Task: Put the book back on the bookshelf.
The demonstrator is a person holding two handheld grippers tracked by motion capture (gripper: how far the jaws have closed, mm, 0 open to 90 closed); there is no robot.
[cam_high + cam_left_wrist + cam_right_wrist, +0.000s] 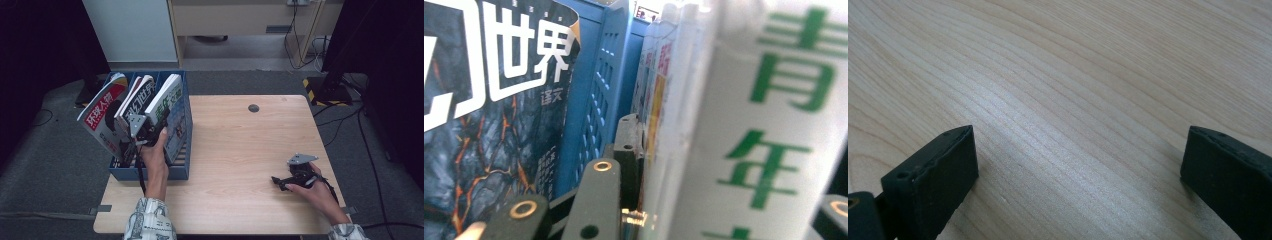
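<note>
A blue file box (181,172) stands on the table's left end with several magazines upright in its slots. My left gripper (145,127) reaches into the box between them. In the left gripper view a thick white bundle with green lettering (774,125) sits between the jaws. The left gripper (734,170) is shut on this bundle, and one pad (629,150) presses its side. A dark magazine with white lettering (489,100) leans beyond a blue divider (599,100). My right gripper (280,182) rests on the bare wood at the table's right. In its own view the right gripper (1078,155) is open with nothing between its jaws.
A red-covered magazine (102,112) leans out over the box's left side. The wooden table (240,150) has a round cable hole (254,108) near its far edge. A black stand base (332,85) and cables lie on the floor beyond the right corner.
</note>
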